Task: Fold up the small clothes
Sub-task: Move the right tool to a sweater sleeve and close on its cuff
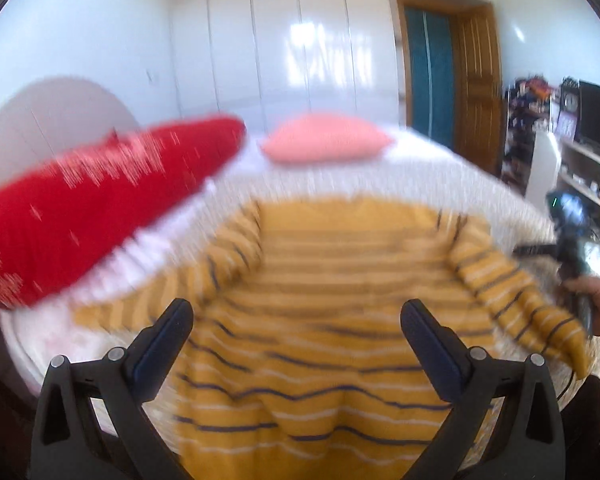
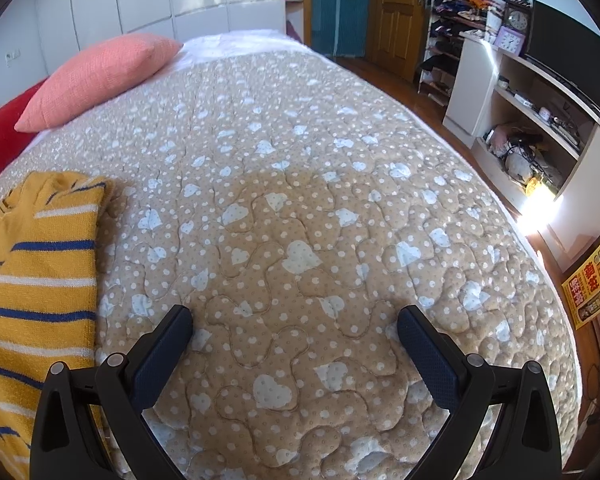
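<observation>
A small yellow sweater [image 1: 320, 320] with navy and white stripes lies spread on the bed, both sleeves folded in over the body. The left wrist view is motion-blurred. My left gripper [image 1: 296, 320] is open and empty, hovering over the sweater's lower body. The right gripper's body [image 1: 572, 248] shows at the right edge of that view, held in a hand. In the right wrist view my right gripper [image 2: 296, 324] is open and empty above the bare quilt, with the sweater [image 2: 36, 280] to its left.
The bed has a beige quilt [image 2: 320, 160] with white hearts and dots. A red pillow [image 1: 80, 208] and a pink pillow [image 1: 324, 140] lie at its far end. A white shelf unit [image 2: 540, 120] stands right of the bed.
</observation>
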A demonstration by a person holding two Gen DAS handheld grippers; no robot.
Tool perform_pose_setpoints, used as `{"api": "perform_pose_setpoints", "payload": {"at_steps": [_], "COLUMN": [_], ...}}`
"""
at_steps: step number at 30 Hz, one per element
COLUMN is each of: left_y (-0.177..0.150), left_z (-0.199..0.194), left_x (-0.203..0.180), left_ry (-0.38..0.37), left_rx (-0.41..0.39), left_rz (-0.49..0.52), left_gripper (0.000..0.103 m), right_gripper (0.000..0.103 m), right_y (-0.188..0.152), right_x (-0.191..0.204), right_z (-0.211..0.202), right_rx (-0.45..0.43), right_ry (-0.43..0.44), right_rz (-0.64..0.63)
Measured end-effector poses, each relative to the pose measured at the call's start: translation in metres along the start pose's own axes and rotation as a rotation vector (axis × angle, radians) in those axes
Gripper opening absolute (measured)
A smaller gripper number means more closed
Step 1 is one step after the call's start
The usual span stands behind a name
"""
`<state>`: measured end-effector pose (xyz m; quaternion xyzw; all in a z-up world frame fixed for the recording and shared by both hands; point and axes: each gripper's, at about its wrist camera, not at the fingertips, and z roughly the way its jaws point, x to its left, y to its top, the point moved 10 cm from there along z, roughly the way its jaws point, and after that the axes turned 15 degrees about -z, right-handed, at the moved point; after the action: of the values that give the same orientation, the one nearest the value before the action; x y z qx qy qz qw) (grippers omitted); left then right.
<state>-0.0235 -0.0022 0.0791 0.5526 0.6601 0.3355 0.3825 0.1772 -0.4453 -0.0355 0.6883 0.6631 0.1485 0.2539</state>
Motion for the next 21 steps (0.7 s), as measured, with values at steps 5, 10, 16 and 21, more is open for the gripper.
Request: {"api": "perform_pose_setpoints", "payload": {"at_steps": [5, 10, 16, 21], "left_y": [0.035, 0.048, 0.054, 0.062], "left_z": [-0.049, -0.078, -0.093, -0.094], "left_x": [0.013, 0.022, 0.023, 0.015], "left_ry": [0.065, 0.046, -0.006, -0.027], "left_rx": [-0.103, -0.126, -0.216, -0.265], "left_rz": [0.018, -0.013, -0.055, -0.047], "left_gripper": [0.103, 0.103, 0.103, 0.103], "right_gripper": [0.103, 0.103, 0.103, 0.103], "right_y": [0.007, 0.011, 0.006, 0.003], "right_x": [-0.001, 0.003, 0.006, 0.011], "right_z": [0.005, 0.009, 0.006, 0.008], "right_rx": [0.058, 0.053, 0.029, 0.038], "right_ry": [-0.042, -0.064, -0.076, -0.086], "right_rz": [-0.008, 0.020, 0.017, -0.002]}}
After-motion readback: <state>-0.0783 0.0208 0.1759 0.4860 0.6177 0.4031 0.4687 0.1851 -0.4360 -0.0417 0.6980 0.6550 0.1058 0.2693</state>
